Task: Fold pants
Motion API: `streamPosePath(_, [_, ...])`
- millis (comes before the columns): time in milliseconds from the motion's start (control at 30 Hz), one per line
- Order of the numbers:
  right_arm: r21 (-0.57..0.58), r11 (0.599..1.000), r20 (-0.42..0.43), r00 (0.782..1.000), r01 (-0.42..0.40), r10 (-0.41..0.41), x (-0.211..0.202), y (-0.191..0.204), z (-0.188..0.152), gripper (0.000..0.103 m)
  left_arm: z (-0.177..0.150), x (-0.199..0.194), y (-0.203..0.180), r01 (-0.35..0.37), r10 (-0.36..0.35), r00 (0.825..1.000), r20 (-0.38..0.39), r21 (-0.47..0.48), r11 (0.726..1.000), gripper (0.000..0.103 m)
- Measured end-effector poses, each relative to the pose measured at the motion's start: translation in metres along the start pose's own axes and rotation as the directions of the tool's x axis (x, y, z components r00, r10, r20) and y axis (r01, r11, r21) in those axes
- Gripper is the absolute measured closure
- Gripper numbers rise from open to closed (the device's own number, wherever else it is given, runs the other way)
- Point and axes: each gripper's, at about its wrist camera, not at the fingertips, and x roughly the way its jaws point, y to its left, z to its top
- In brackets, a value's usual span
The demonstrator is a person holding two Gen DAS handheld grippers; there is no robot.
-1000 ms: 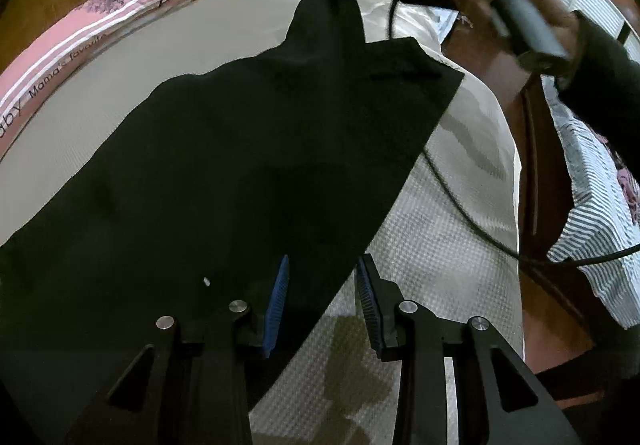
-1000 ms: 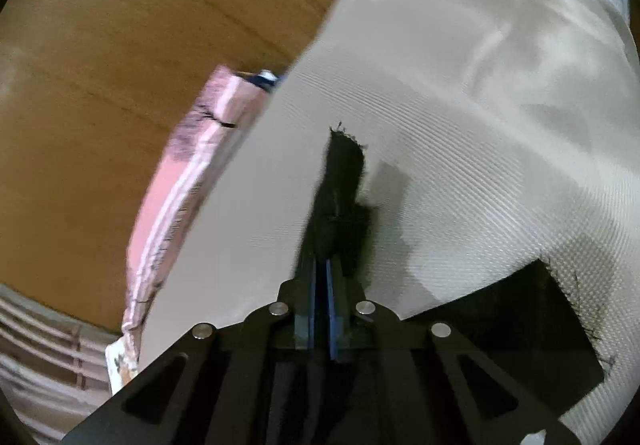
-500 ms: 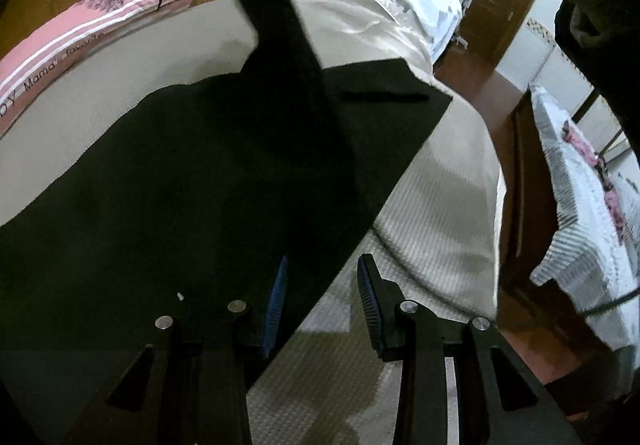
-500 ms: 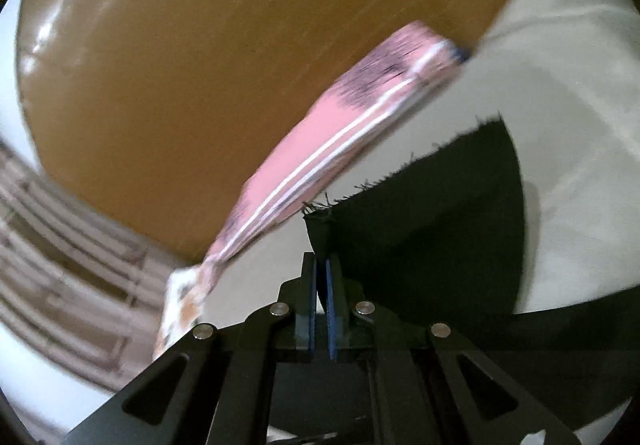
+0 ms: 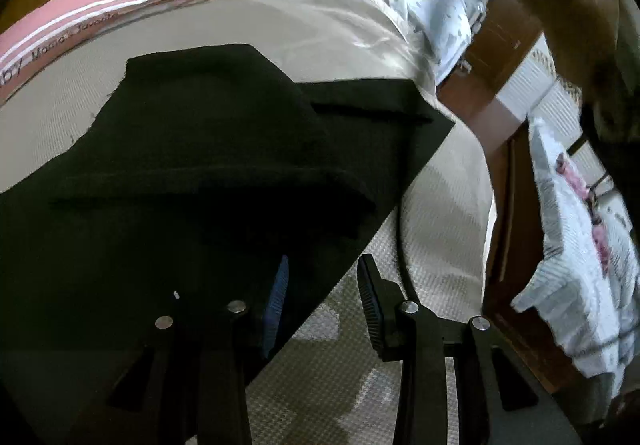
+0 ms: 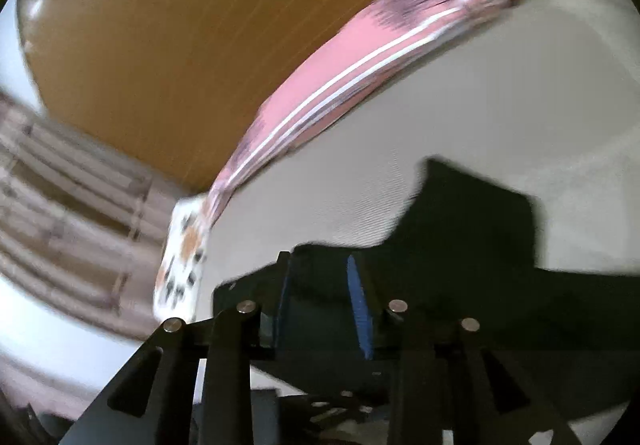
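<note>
Black pants [image 5: 192, 165] lie on a beige bedspread [image 5: 340, 29], with one leg end folded back on top of the rest. My left gripper [image 5: 322, 277] is open and empty, low over the pants' near right edge, its left finger over the cloth and its right finger over the bedspread. In the right wrist view my right gripper [image 6: 320, 285] is open and empty just above the pants [image 6: 472, 229]. The picture there is blurred by motion.
A pink striped pillow [image 5: 100, 5] lies along the wooden headboard [image 6: 180, 45]. A white dotted cloth [image 5: 436, 13] lies at the bed's far corner. A black cable [image 5: 404, 245] runs over the bed's right side. A second bed with a striped cover [image 5: 580, 265] stands at the right.
My right gripper has carried the pant leg end over onto the rest of the pants, opened and let it go. The left gripper has stayed in place and open.
</note>
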Motion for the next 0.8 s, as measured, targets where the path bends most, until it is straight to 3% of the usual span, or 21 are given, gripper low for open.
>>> streamPosePath(133, [0.212, 0.968, 0.069, 0.986, 0.135, -0.153, -0.046, -0.073, -0.03, 0.076, 0.0, -0.007, 0.021, 0.042, -0.039, 0.999, 0.034, -0.087, 0.995, 0.066])
streamPosePath(267, [0.434, 0.876, 0.083, 0.958, 0.213, -0.274, -0.079, -0.147, -0.069, 0.076, -0.001, -0.006, 0.045, 0.039, -0.034, 0.999, 0.034, -0.164, 0.986, 0.066])
streamPosePath(433, [0.565, 0.809, 0.136, 0.948, 0.165, -0.288, -0.084, -0.186, -0.086, 0.076, -0.004, -0.005, 0.051, 0.041, -0.036, 0.999, 0.033, -0.171, 0.984, 0.066])
streamPosePath(500, [0.609, 0.782, 0.126, 0.957, 0.132, -0.26, -0.074, -0.197, -0.09, 0.075, -0.004, -0.004, 0.051, 0.041, -0.035, 0.999, 0.034, -0.171, 0.984, 0.066])
streamPosePath(633, [0.636, 0.769, 0.195, 0.952, 0.059, -0.235, -0.067, -0.201, -0.089, 0.078, -0.004, -0.001, 0.049, 0.042, -0.036, 0.999, 0.036, -0.166, 0.985, 0.066])
streamPosePath(700, [0.637, 0.769, 0.22, 0.943, 0.054, -0.249, -0.067, -0.203, -0.082, 0.087, -0.005, -0.002, 0.048, 0.04, -0.034, 0.999, 0.037, -0.163, 0.986, 0.066])
streamPosePath(733, [0.624, 0.778, 0.226, 0.939, 0.065, -0.26, -0.067, -0.204, -0.072, 0.096, -0.006, -0.002, 0.049, 0.039, -0.034, 0.999, 0.037, -0.162, 0.986, 0.066])
streamPosePath(800, [0.612, 0.789, 0.246, 0.932, 0.063, -0.265, -0.068, -0.207, -0.059, 0.098, -0.006, -0.003, 0.051, 0.039, -0.033, 0.999, 0.039, -0.161, 0.986, 0.066])
